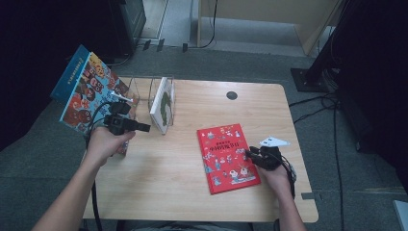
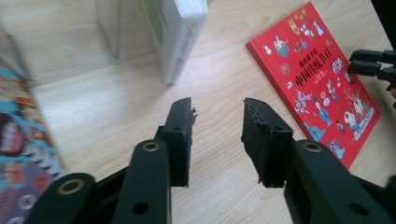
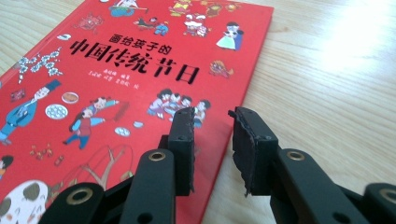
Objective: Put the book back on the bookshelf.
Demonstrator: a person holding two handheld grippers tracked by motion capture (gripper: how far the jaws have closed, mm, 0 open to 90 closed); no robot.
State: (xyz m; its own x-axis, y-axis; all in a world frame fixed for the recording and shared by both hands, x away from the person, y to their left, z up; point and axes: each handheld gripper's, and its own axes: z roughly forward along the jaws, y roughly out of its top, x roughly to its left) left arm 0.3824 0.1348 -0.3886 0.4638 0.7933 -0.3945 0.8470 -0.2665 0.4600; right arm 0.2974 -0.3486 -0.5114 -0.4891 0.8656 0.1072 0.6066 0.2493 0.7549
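Note:
A red picture book (image 1: 226, 156) lies flat on the wooden table (image 1: 192, 192), right of centre. My right gripper (image 1: 249, 154) is at its right edge. In the right gripper view its jaws (image 3: 210, 116) stand open just over that edge of the red book (image 3: 116, 79), with nothing pressed between them. My left gripper (image 1: 143, 127) hovers near the table's left side, open and empty (image 2: 217, 109), over bare wood. A white and green book (image 1: 163, 103) stands upright in a clear stand (image 1: 144, 91). A colourful book (image 1: 86, 91) leans tilted at the far left.
A round dark grommet (image 1: 232, 95) sits near the table's back edge. Cables (image 1: 332, 125) run over the grey floor to the right. Dark equipment (image 1: 125, 24) stands behind the table's left corner. The left gripper view shows the white book (image 2: 180, 32) and the red book (image 2: 317, 74).

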